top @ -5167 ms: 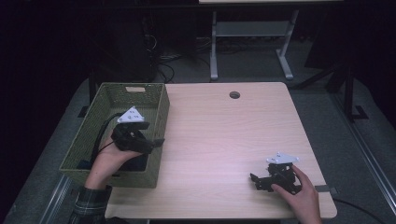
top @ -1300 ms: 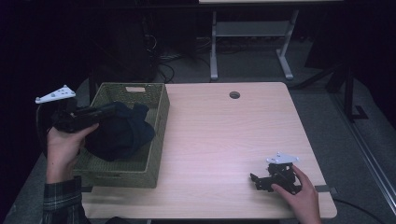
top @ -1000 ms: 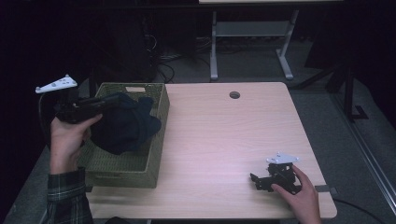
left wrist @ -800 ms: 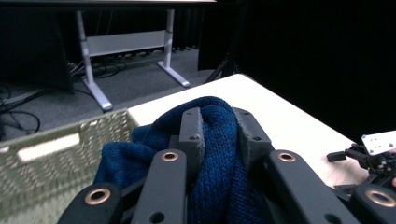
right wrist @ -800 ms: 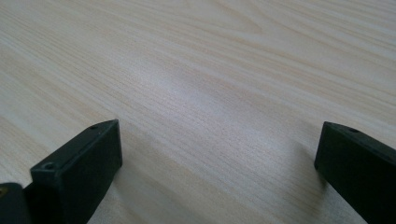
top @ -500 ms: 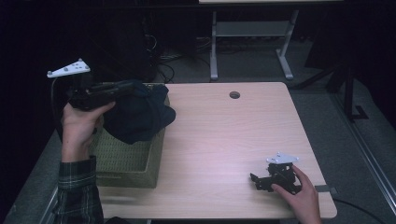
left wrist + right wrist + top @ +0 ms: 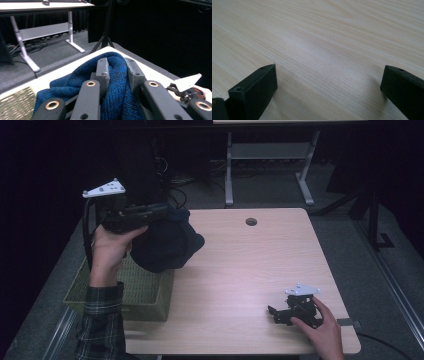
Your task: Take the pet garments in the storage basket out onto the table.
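Note:
A dark blue knitted garment (image 7: pixel 165 245) hangs bunched in the air over the table's left edge, above the right side of a green woven basket (image 7: pixel 135 287). My left gripper (image 7: pixel 167 212) is shut on a fold of the blue knit (image 7: pixel 117 75), which is pinched between its two grey pads. My right gripper (image 7: pixel 272 312) rests low on the table near the front right corner. It stands open, its black jaws wide apart with bare wood (image 7: pixel 324 62) between them.
The light wooden table (image 7: pixel 250 265) has a round cable hole (image 7: pixel 251 222) near its far edge. A white table frame (image 7: pixel 270 155) stands on the grey floor beyond. Cables lie on the floor behind the basket.
My left gripper has lifted the blue garment out of the basket and carried it up and right, toward the table. My right gripper has stayed put.

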`<state>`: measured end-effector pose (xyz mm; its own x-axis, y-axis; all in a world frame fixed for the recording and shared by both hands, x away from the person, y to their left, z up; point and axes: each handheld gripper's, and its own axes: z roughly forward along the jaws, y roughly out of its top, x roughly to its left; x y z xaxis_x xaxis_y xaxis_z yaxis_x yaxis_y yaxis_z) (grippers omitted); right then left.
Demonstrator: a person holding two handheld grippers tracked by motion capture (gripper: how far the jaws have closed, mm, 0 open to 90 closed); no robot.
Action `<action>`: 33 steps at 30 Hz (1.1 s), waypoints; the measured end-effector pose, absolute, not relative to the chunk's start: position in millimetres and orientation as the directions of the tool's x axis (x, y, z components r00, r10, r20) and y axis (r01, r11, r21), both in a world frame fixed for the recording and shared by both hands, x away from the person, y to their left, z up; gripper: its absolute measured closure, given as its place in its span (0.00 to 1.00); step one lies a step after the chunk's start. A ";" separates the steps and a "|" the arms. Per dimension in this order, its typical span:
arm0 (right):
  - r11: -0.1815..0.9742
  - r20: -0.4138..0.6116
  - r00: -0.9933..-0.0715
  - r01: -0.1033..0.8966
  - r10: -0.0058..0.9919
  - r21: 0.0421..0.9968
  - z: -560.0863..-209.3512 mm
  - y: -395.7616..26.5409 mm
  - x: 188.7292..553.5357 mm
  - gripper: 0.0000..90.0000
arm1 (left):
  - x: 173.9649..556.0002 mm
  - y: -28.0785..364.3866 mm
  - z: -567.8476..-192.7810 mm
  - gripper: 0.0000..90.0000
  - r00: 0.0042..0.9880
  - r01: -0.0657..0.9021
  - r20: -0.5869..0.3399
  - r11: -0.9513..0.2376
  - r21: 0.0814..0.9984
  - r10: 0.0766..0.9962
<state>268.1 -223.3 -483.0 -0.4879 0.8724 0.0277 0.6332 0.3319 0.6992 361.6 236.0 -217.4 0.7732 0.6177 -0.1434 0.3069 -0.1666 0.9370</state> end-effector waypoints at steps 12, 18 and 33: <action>0.332 0.028 -0.490 0.631 0.871 0.701 -483.0 -223.4 268.1 0.01 | 373.4 189.0 -227.2 0.83 0.827 0.290 -0.142 -0.197 0.936 0.544; 0.333 0.028 -0.490 0.631 0.871 0.701 -483.0 -223.5 268.0 0.00 | 378.1 164.9 -234.9 0.83 0.844 0.287 -0.140 -0.216 0.933 0.517; 0.334 0.027 -0.491 0.631 0.871 0.700 -482.9 -223.6 268.0 0.01 | 387.6 119.7 -254.3 0.83 0.886 0.261 -0.135 -0.238 0.935 0.443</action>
<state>268.0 -223.6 -482.9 -0.4908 0.8708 0.0271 0.6311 0.3339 0.7001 387.6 119.7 -254.3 0.8862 0.4434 -0.1348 0.2615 -0.2384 0.9353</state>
